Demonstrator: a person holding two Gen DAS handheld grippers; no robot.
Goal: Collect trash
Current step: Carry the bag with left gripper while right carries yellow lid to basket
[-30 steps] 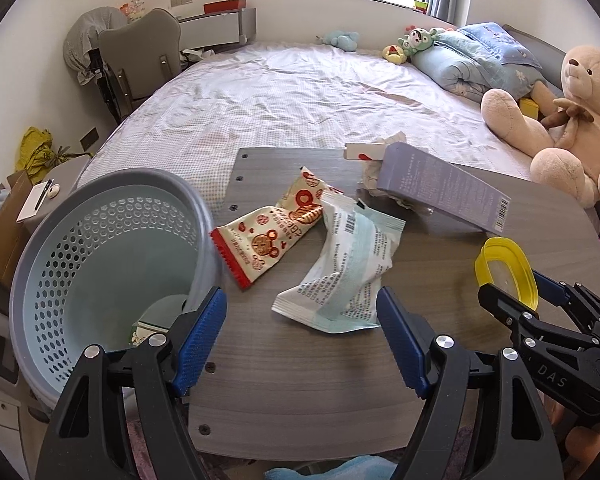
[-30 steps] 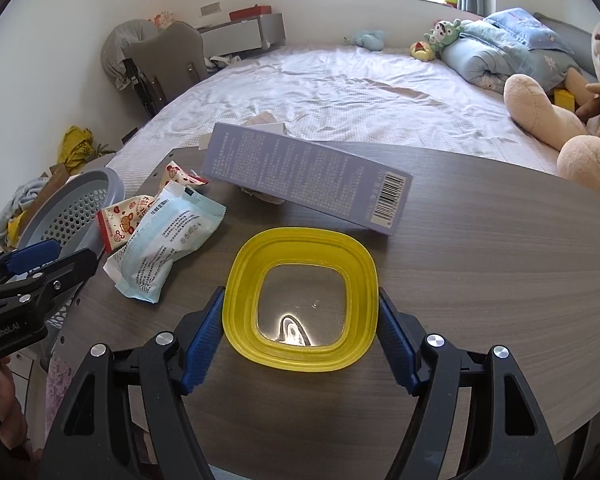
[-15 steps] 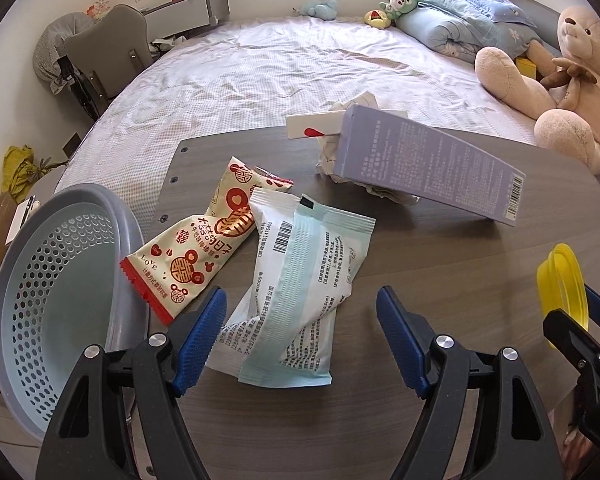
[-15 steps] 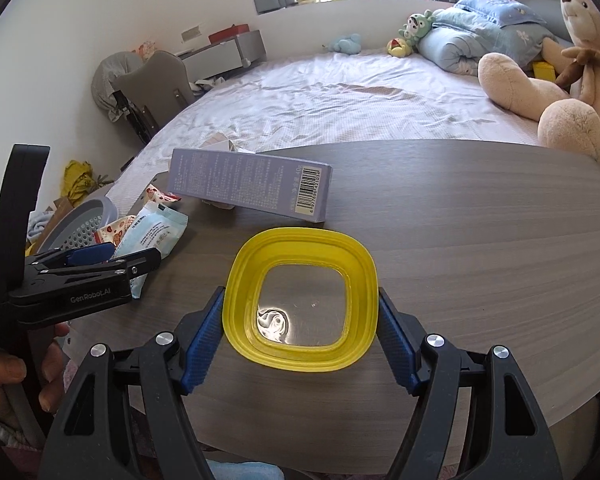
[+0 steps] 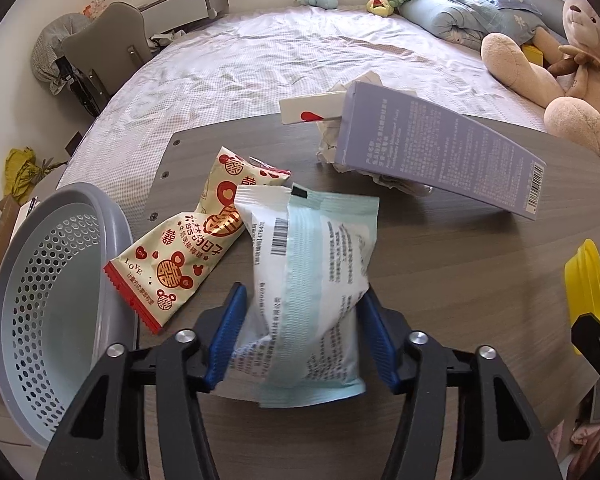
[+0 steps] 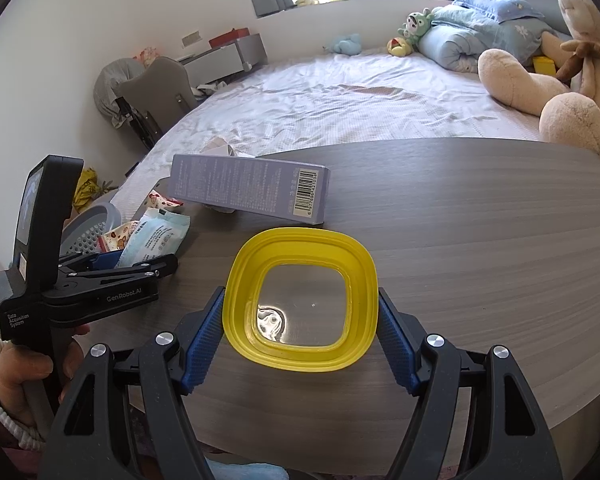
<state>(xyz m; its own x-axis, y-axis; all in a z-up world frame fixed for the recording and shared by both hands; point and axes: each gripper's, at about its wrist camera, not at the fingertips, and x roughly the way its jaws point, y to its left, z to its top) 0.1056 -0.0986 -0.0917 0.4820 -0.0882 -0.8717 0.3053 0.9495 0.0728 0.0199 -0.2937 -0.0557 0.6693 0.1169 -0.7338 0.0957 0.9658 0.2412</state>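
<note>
your left gripper (image 5: 302,336) is clenched around the pale blue packet (image 5: 312,280) lying on the wooden table (image 5: 460,280), beside the red-and-cream snack wrapper (image 5: 188,252); the grey basket (image 5: 48,312) sits at the table's left edge; your right gripper (image 6: 300,338) grasps the yellow lid (image 6: 300,300) by its sides.

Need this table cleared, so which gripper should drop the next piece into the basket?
Left. The left gripper pinches the pale blue packet right beside the grey basket; the right gripper holds the yellow lid, farther away.
</note>
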